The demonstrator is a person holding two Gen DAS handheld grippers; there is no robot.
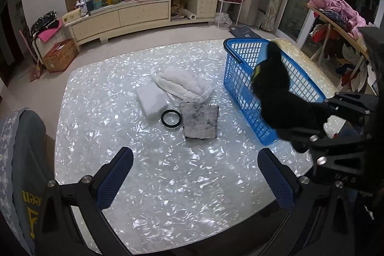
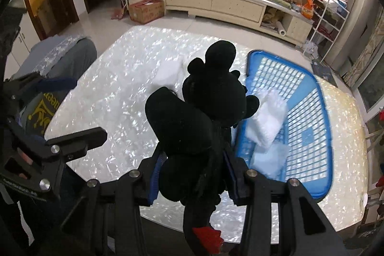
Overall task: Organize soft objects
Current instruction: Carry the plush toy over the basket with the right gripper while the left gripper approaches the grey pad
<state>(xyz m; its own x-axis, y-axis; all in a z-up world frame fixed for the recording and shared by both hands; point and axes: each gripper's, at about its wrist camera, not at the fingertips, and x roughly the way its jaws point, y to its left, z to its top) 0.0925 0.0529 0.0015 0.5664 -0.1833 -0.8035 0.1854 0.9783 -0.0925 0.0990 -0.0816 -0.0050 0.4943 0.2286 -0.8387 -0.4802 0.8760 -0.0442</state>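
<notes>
From my left wrist camera, I am holding my left gripper (image 1: 195, 180) spread wide, its blue pads (image 1: 115, 178) gripping nothing and hanging over the near part of the pearly table (image 1: 96, 92). Ahead of it, near the middle of the table, a white foam block (image 1: 152, 100) is lying just left of a folded white towel (image 1: 183, 84), with a black ring (image 1: 171, 119) and a grey square pad (image 1: 200, 121) just nearer to me; the ring is sitting between the block and the pad. To the right, my right gripper (image 1: 321, 121) is reaching in from the edge, pinching a black plush toy (image 1: 276, 85) whose long axis is running from the jaws up and away to the far left, its head lying against the wall of the blue basket (image 1: 242, 59). From my right wrist camera, my right gripper (image 2: 193, 180) is pressing its two blue pads (image 2: 156, 176) together on the plush toy's (image 2: 204, 112) lower body, so the toy is standing upright along the fingers, head pointing away toward the far side and a red-tipped tail hanging near me. The blue basket (image 2: 324, 116) is sitting just right of the toy, with white foam pieces (image 2: 266, 121) lying inside it.
</notes>
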